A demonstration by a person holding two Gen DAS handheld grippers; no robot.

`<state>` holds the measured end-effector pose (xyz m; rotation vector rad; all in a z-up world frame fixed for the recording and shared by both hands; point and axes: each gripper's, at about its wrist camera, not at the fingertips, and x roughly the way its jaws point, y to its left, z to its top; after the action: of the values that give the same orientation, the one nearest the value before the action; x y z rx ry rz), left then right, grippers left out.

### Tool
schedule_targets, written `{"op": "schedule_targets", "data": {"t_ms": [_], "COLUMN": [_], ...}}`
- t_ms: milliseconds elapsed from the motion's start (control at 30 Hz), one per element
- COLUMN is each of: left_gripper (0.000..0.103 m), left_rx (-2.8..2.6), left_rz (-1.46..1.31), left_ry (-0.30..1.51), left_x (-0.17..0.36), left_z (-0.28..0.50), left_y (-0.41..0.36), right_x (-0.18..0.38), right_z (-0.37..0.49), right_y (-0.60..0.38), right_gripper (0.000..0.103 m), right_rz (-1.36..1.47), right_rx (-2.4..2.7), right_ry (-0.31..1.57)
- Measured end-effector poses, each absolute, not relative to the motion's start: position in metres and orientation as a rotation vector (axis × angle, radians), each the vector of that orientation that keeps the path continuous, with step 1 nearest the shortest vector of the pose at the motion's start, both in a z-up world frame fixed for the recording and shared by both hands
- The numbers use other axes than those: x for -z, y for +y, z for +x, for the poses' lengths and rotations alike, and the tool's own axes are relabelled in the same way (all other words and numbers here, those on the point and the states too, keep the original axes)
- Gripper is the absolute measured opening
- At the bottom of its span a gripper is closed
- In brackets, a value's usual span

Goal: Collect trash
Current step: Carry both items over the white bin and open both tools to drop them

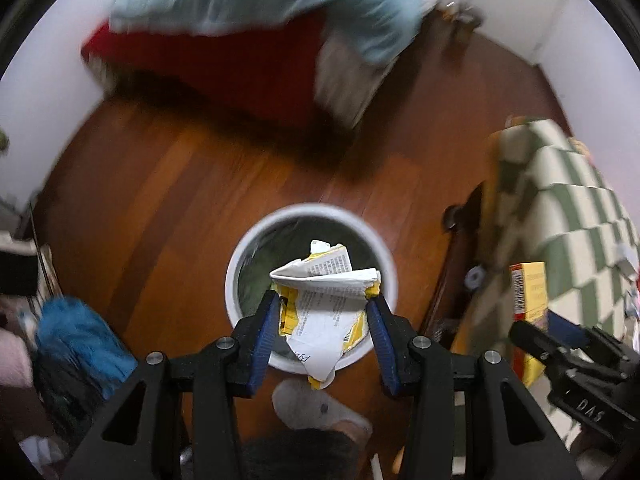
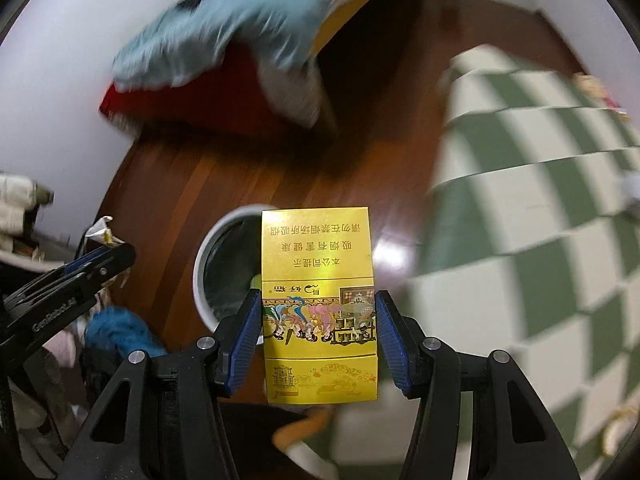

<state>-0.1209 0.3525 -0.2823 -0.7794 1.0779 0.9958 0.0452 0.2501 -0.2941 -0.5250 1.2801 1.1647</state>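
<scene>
My left gripper (image 1: 323, 300) is shut on a crumpled yellow-and-white printed pack (image 1: 326, 304), held straight above a round white bin (image 1: 256, 240) that stands on the wooden floor. My right gripper (image 2: 318, 300) is shut on a flat yellow cigarette pack (image 2: 318, 304) with printed pictures, held beside and above the same bin (image 2: 200, 264). In the left wrist view the right gripper (image 1: 560, 332) and its yellow pack (image 1: 528, 292) show at the right. In the right wrist view the left gripper (image 2: 104, 252) shows at the left.
A bed with a red side and a light-blue blanket (image 1: 260, 4) lies beyond the bin. A green-and-white checked cloth (image 2: 520, 220) covers a surface at the right. A blue fluffy thing (image 1: 76, 336) and clutter lie at the left. A grey slipper (image 1: 312, 404) is below the bin.
</scene>
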Motion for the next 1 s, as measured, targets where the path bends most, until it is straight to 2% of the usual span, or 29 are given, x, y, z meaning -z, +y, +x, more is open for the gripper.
{"op": "schedule_targets", "data": {"t_ms": [233, 300, 333, 367, 467, 500, 533, 567, 1000], "left_gripper": [0.048, 0.072, 0.094, 0.101, 0.101, 0.101, 0.101, 0.101, 0.101], "left_rx": [-0.970, -0.992, -1.004, -1.014, -1.063, -1.080, -1.100, -1.124, -1.212], "left_rz": [-1.005, -1.033, -1.043, -1.055, -1.070, -1.065, -1.053, -1.038, -0.935], "left_ry": [1.150, 1.154, 1.158, 1.160, 1.174, 1.168, 1.161, 1.159, 1.185], "left_x": [0.369, 0.384, 0.387, 0.390, 0.398, 0.398, 0.398, 0.396, 0.378], "left_z": [-0.155, -0.164, -0.168, -0.173, -0.188, -0.191, -0.193, -0.196, -0.195], "left_y": [0.393, 0.395, 0.395, 0.395, 0.397, 0.397, 0.397, 0.397, 0.381], "right_x": [0.390, 0.410, 0.420, 0.429, 0.448, 0.451, 0.455, 0.456, 0.432], "right_z": [0.008, 0.003, 0.001, -0.001, -0.005, -0.005, -0.004, -0.003, -0.006], "right_y": [0.329, 0.345, 0.353, 0.360, 0.381, 0.385, 0.389, 0.392, 0.367], "right_gripper": [0.058, 0.058, 0.058, 0.058, 0.059, 0.067, 0.080, 0.101, 0.102], "right_rz": [-0.662, -0.685, -0.690, -0.695, -0.733, -0.744, -0.757, -0.760, -0.893], "right_rx": [-1.179, -1.177, -1.179, -1.174, -1.181, -1.182, -1.173, -1.176, -1.079], "right_ry": [1.404, 1.433, 1.453, 1.463, 1.492, 1.491, 1.477, 1.463, 1.279]}}
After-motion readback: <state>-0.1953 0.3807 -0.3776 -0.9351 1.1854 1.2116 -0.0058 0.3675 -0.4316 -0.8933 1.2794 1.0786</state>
